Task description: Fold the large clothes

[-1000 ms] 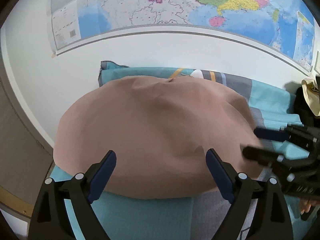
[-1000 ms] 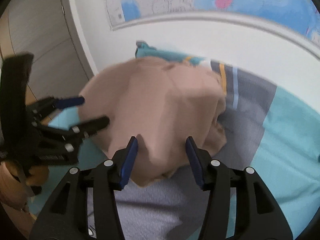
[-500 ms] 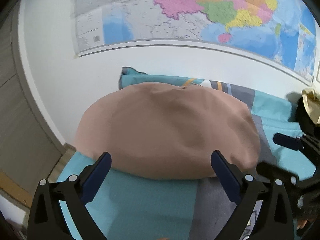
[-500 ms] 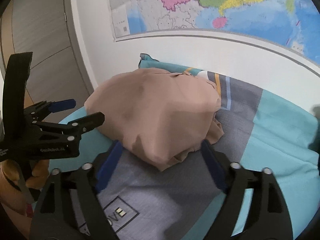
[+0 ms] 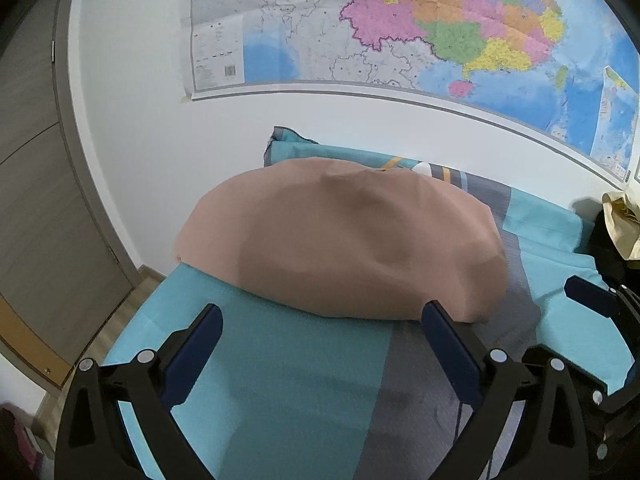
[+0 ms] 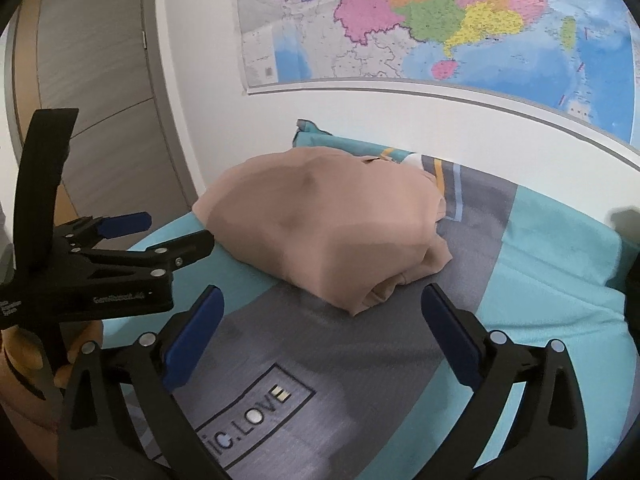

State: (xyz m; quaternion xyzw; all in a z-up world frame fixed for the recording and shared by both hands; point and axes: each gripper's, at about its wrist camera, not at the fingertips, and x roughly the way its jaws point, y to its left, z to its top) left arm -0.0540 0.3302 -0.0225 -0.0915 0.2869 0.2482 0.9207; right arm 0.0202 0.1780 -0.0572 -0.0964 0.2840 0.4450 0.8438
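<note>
While the folded tan garment (image 6: 320,232) is left lying on the bedspread (image 6: 560,280) near the wall, nothing is gripped; right gripper (image 6: 320,320) jaws just spread wide; left gripper (image 5: 320,332) likewise released; bare bedspread is seen between jaws and near hem.

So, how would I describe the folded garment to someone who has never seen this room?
Find the big coloured map on the white wall. Below it lies a bed cover in turquoise and grey. The garment is the plain beige bundle resting on it, the only thing there without stripes or print.
</note>
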